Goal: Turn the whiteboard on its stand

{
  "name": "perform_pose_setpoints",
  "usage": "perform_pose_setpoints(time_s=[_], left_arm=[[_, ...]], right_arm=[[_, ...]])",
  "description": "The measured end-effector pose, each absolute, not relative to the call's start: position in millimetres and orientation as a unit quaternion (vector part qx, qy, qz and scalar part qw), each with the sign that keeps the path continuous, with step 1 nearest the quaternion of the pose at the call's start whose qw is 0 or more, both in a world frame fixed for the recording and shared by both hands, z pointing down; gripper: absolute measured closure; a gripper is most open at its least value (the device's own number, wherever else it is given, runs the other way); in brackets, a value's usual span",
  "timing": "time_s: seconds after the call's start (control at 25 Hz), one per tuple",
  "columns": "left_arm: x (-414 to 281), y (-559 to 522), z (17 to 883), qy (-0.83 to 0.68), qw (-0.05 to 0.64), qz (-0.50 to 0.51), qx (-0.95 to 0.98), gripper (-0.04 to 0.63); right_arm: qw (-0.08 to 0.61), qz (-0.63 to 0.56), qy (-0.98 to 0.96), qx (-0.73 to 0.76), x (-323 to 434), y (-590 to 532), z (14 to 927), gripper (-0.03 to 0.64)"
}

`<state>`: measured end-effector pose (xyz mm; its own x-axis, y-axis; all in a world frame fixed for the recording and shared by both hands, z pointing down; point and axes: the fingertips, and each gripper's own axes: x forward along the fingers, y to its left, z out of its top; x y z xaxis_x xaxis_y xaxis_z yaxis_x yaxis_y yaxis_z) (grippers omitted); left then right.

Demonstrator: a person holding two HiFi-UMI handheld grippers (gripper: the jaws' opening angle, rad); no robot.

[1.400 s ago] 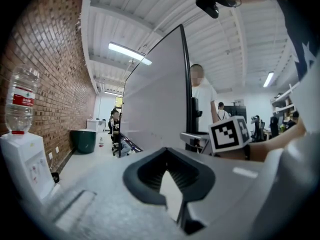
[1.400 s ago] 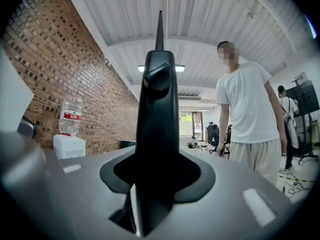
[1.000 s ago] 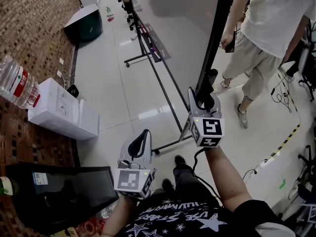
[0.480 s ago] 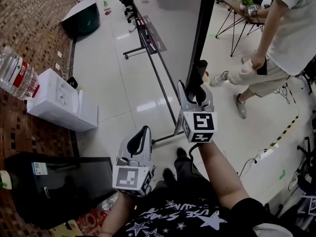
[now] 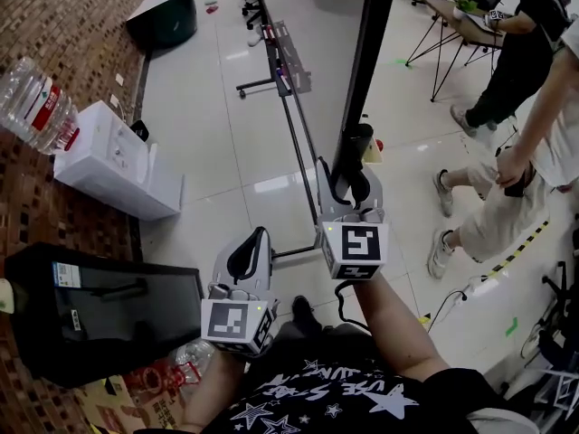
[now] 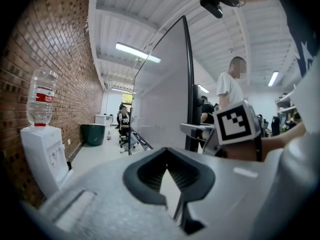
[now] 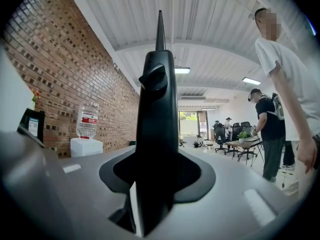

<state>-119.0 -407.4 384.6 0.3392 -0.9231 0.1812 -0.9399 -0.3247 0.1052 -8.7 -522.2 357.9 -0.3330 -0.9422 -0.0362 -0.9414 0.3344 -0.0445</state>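
- At the near left, the grey left gripper [image 5: 258,240] hangs free, its jaws closed on nothing.
- In the middle, the tall white whiteboard [image 5: 312,34] in its black frame stands on a black metal stand [image 5: 291,125] and runs away from the person.
- Just right, the grey right gripper [image 5: 351,177] is clamped on the board's near black edge. The turn looks under way, and how much is left cannot be told.
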Motion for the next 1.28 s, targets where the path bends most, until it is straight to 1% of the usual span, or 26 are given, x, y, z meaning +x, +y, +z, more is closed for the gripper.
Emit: perform_pose_setpoints(time_s=[0.32, 0.44, 0.8, 1.04, 1.28], left_arm=[[-100, -366, 377, -0.596, 0.087, 0.047, 0.797, 0.589], [-98, -348, 380, -0.604, 0.091, 0.049, 0.790, 0.589], [-87, -304, 370, -0.625, 0.081, 0.050, 0.775, 0.589], [-80, -282, 374, -0.618, 0.085, 0.063, 0.779, 0.590], [-74, -274, 368, -0.600, 0.077, 0.043, 0.795, 0.590]], right_arm=[[0.026, -0.020, 0.831, -0.555, -8, -480, 362, 0.440], [0.011, -0.011, 0.840, -0.542, -9, -461, 365, 0.440], [0.003, -0.006, 0.853, -0.521, -3, -413, 367, 0.443], [0.017, 0.008, 0.861, -0.508, -7, -385, 363, 0.449], [0.019, 0.008, 0.860, -0.510, -3, -359, 364, 0.454]])
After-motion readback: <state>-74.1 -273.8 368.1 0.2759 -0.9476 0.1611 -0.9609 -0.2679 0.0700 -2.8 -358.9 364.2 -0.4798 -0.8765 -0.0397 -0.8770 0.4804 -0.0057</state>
